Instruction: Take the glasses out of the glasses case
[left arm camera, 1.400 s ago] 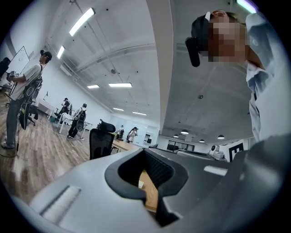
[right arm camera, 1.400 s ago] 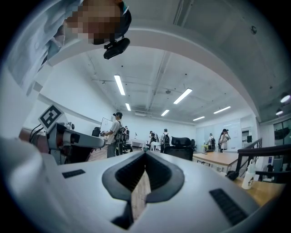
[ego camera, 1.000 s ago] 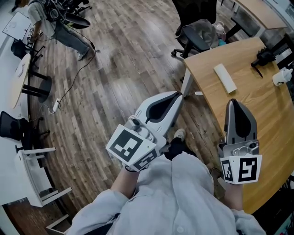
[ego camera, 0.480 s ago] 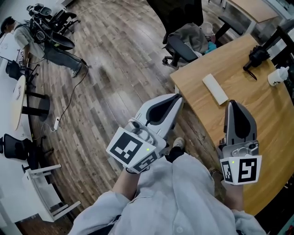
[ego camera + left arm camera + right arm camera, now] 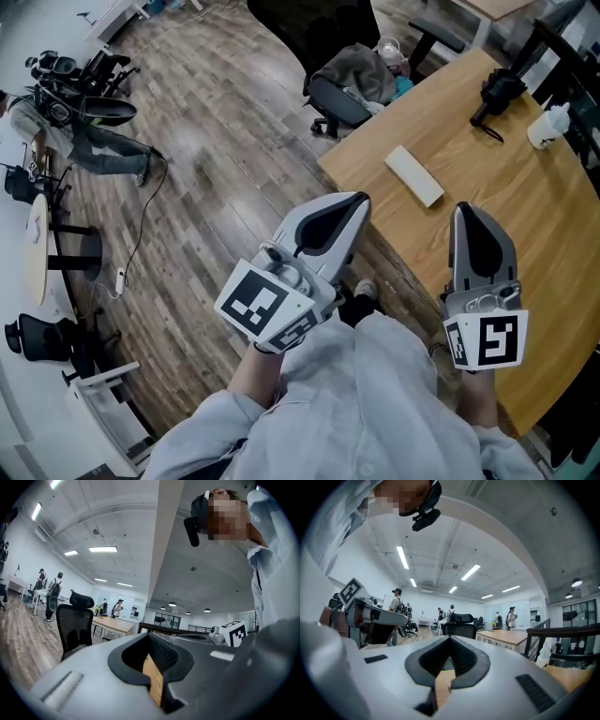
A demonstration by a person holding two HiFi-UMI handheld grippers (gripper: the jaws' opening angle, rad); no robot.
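Your left gripper [image 5: 362, 199] is shut tight and holds nothing. Your right gripper [image 5: 466, 208] is shut and empty too, not touching the glasses case [image 5: 413, 175] on the surface [image 5: 511, 202].

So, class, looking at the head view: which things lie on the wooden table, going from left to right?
case → black device → white bottle
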